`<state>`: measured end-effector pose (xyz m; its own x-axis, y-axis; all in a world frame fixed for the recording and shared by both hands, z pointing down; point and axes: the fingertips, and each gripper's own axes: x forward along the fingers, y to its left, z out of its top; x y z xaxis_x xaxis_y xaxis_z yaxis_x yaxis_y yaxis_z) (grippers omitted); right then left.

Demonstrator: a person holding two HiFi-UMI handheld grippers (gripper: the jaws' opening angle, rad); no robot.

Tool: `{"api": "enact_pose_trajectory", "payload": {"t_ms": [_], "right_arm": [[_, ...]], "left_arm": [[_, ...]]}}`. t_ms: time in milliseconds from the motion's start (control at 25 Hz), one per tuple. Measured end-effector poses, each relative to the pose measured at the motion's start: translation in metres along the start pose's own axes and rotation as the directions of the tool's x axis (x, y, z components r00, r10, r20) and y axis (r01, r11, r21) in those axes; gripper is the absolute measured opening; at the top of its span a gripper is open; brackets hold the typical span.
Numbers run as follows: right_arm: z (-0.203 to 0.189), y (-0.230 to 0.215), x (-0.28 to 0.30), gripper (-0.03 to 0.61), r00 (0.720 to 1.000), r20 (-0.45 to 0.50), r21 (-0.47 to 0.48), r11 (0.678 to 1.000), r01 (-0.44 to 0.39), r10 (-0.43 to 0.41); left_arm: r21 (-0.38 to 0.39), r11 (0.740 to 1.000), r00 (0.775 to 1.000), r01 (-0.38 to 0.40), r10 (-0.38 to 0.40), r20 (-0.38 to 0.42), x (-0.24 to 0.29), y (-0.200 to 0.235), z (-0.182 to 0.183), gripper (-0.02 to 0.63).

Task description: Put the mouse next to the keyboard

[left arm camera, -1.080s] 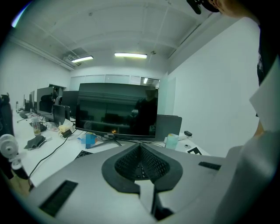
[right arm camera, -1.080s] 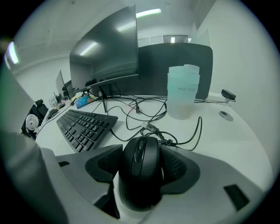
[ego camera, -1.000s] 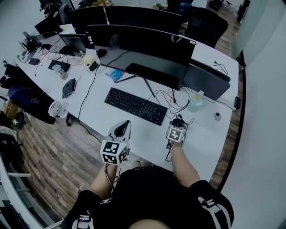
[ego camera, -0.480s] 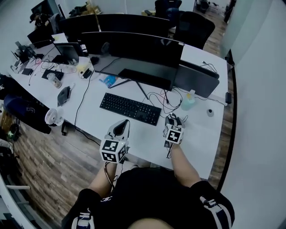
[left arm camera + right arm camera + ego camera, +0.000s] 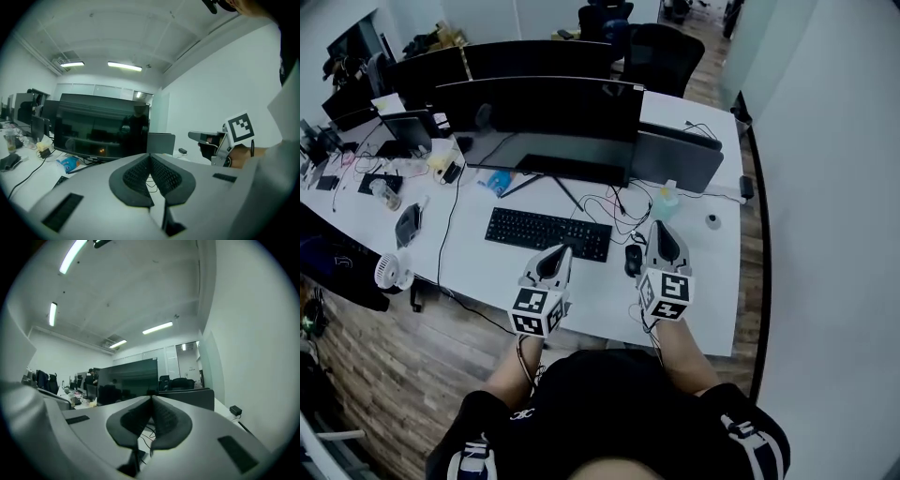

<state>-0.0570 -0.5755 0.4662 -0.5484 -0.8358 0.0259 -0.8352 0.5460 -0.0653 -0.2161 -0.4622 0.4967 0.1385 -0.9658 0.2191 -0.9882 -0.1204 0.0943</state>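
Mouse [image 5: 633, 260]: lies on desk [image 5: 598, 286] just beside keyboard [image 5: 547, 232], right end, apparently placed as wanted; left gripper [image 5: 560, 255] pinched together, empty; right gripper [image 5: 661, 231] has just closed on nothing, held clear above.

right gripper [image 5: 151, 398] jaws just closed, empty — monitor [image 5: 130, 377] beyond.
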Motion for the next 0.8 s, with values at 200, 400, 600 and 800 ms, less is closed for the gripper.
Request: {"api": "enact_pose_trajectory", "payload": {"t_ms": [200,400,600,800], "right_arm": [[0.011,0.002,-0.02,0.012,1.0,0.026,0.008,1.0,0.016,-0.016],[0.013,0.003,-0.031,0.012,0.999,0.029,-0.005,0.999,0.034,-0.033],[0.015,-0.002,-0.037,0.014,0.997,0.038,-0.001,0.998,0.063,-0.063],[0.012,-0.006,-0.038,0.014,0.996,0.038,0.001,0.997,0.075,-0.075]], "left_arm": [[0.011,0.999,0.999,0.043,-0.044,0.013,0.005,-0.008,0.005,0.012],[0.018,0.997,0.997,0.073,-0.073,0.024,0.008,-0.016,0.01,0.012],[0.027,0.995,0.995,0.098,-0.098,0.023,0.01,-0.026,0.011,0.012],[0.032,0.993,0.994,0.111,-0.112,0.01,0.015,-0.031,0.009,0.012]]}}
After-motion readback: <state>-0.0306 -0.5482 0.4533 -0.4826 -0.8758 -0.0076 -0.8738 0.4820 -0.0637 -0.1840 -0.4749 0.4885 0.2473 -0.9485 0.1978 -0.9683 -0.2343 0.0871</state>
